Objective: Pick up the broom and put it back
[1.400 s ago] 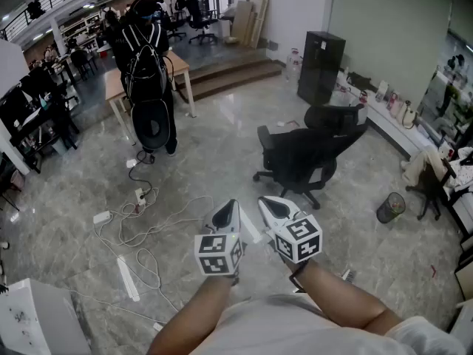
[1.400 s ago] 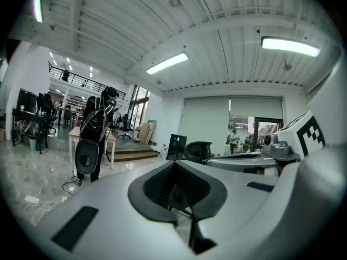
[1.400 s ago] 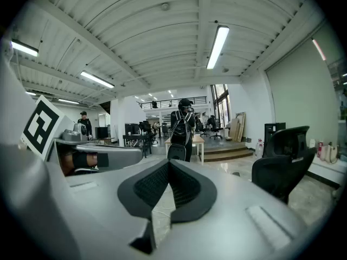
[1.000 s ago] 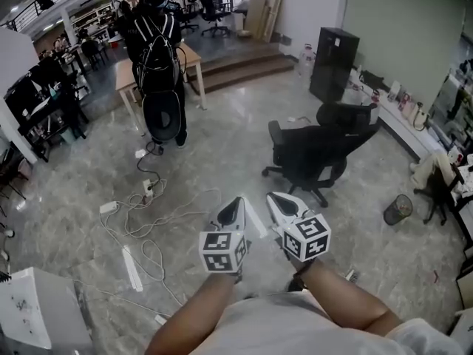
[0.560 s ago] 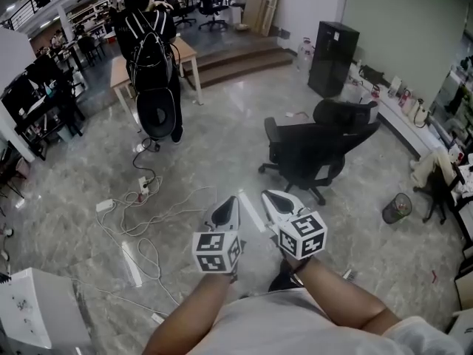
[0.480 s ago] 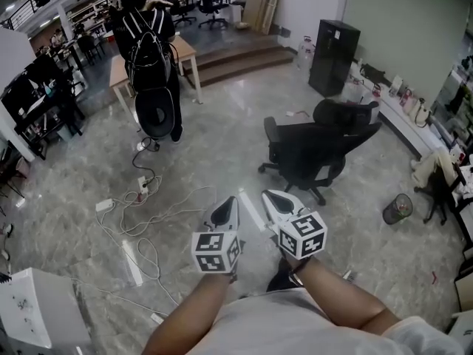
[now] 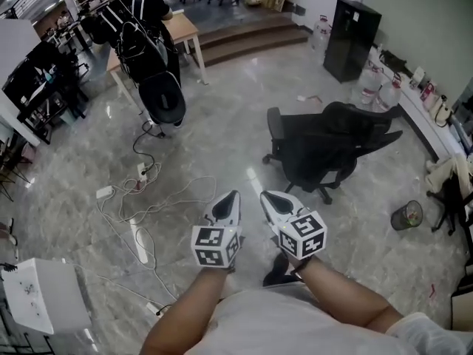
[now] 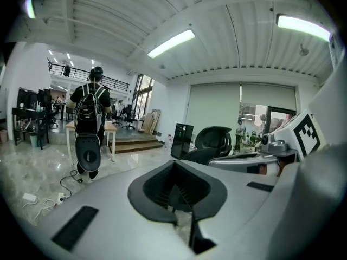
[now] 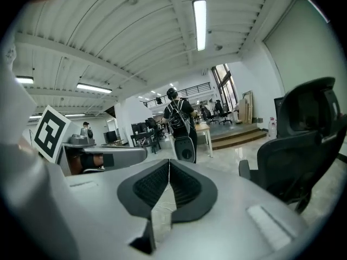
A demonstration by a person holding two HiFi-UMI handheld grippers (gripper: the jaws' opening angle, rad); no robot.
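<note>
Left gripper, fingers pressed together, empty; right gripper likewise, side by side above floor

Your head camera looks steeply down from above onto the grey marbled stone floor, with the left gripper and the right gripper close at the lower middle of its view; each gripper camera sits just behind its own jaws and faces nearly level across the room; all three views share the black swivel office chair, nearest in the right gripper view, and the person in black carrying a backpack, farther off beyond it.
</note>
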